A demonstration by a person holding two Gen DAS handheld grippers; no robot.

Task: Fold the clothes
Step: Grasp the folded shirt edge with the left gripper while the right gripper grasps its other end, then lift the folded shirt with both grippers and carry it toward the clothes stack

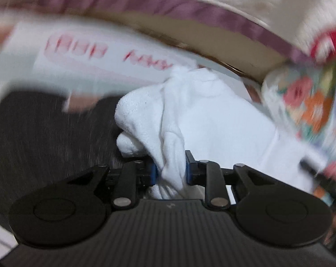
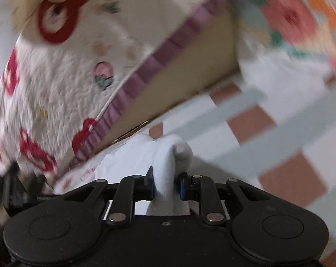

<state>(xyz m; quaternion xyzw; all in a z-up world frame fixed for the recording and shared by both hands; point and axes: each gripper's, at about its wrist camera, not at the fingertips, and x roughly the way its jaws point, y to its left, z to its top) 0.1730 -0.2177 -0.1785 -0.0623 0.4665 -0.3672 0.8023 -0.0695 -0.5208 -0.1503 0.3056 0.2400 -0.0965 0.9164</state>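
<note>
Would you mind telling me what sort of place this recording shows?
Probably a home bedroom: a quilted blanket with purple trim, floral bedding, and a checked sheet surround the white garment.

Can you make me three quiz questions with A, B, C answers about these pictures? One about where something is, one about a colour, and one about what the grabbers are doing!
1. Where is the white fluffy cloth in the left wrist view?
A. Between the left gripper's fingers
B. Far away by the blanket
C. Nowhere

2. What colour is the striped edge band of the cream blanket with red patterns?
A. Green
B. Purple
C. Black

3. What is the right gripper doing?
A. Standing wide open with nothing in it
B. Holding a cup
C. Pinching white cloth

Answers: 1 A, the cloth bunches between the blue pads. 2 B, the band shows purple stripes. 3 C, both pads press on a fold of the cloth.
</note>
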